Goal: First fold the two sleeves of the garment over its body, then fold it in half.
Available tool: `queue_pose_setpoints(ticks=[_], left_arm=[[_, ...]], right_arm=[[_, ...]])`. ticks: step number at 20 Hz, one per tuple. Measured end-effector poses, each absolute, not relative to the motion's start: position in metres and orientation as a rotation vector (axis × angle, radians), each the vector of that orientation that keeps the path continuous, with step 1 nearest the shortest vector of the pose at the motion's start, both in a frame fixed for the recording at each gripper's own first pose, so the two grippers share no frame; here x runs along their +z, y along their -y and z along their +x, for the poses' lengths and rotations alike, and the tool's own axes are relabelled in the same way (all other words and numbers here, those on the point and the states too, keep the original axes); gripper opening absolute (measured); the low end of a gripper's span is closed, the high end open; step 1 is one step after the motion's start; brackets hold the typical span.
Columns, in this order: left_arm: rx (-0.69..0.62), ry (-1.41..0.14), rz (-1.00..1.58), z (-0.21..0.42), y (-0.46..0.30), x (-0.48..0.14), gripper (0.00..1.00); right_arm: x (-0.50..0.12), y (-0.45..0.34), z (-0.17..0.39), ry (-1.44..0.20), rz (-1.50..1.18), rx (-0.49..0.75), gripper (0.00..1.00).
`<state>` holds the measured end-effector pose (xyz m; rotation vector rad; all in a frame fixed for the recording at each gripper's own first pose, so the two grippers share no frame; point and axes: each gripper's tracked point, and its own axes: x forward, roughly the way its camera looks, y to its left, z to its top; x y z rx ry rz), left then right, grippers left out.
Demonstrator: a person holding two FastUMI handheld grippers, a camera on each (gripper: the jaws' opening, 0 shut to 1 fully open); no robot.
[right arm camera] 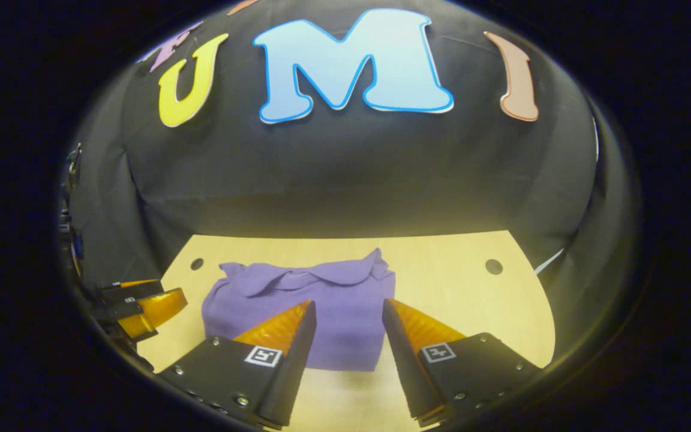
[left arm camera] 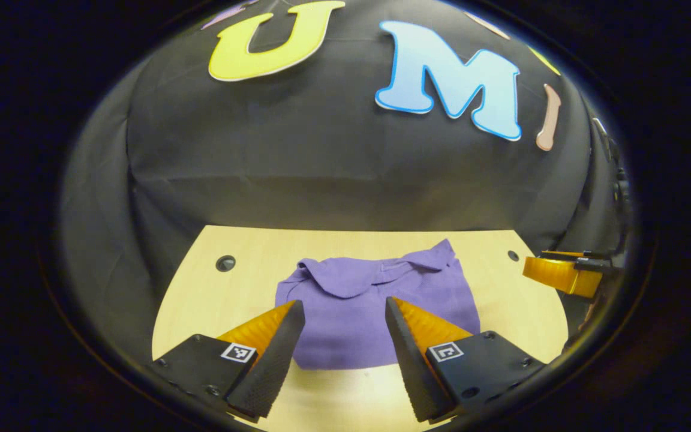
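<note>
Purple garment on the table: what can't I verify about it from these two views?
- Left gripper view: the left tongs, open, cover part of the purple garment's near half.
- Right gripper view: the right tongs, open, cover part of its near edge.
- Both views: sleeves tucked out of sight; the layer count can't be told.
- Underside against the table: hidden.

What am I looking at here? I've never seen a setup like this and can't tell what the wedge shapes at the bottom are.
Those wedges are the two fingers of a handheld gripper; a person holds one in each hand. Each picture comes from a camera riding on one gripper. The left gripper and the right gripper both stand open, holding nothing. On the wooden table lies a purple shirt, already folded into a compact shape, collar on top. At each picture's edge the other gripper peeks in.
</note>
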<state>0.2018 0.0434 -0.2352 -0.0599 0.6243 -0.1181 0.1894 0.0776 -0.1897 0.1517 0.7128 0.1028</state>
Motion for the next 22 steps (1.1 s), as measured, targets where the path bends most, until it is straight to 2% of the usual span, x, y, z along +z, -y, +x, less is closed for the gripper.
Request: queue_pose_setpoints(ticks=[1, 2, 4, 8, 9, 10, 12, 15, 21, 22], left_arm=[[-0.118, -0.598, -0.062, 0.188, -0.045, -0.224, 0.94], [-0.119, -0.574, -0.064, 0.177, -0.044, -0.213, 0.85], [-0.120, -0.513, -0.068, 0.158, -0.043, -0.187, 0.93], [-0.122, -0.350, -0.065, 0.127, -0.041, -0.128, 0.85], [-0.127, -0.308, -0.063, 0.119, -0.038, -0.115, 0.93], [-0.134, -0.270, -0.061, 0.112, -0.035, -0.103, 0.85], [-0.148, -0.202, -0.049, 0.098, -0.033, -0.079, 0.84], [-0.161, -0.120, -0.003, 0.087, -0.026, -0.054, 0.84], [-0.232, -0.098, 0.031, 0.068, 0.020, -0.041, 0.84], [-0.240, -0.095, 0.028, 0.068, 0.035, -0.041, 0.88]], right_arm=[[-0.182, -0.076, 0.180, -0.690, 0.162, 0.100, 0.70], [-0.172, -0.076, 0.169, -0.667, 0.175, 0.099, 0.70], [-0.146, -0.074, 0.152, -0.610, 0.196, 0.101, 0.70], [-0.083, -0.068, 0.126, -0.414, 0.209, 0.100, 0.69], [-0.069, -0.066, 0.119, -0.360, 0.203, 0.098, 0.69], [-0.055, -0.063, 0.112, -0.311, 0.189, 0.097, 0.69], [-0.039, -0.072, 0.097, -0.250, 0.147, 0.087, 0.69], [-0.033, -0.076, 0.083, -0.222, 0.137, 0.077, 0.69], [-0.033, -0.047, 0.060, -0.206, 0.143, 0.032, 0.69], [-0.034, -0.036, 0.057, -0.203, 0.149, 0.029, 0.69]])
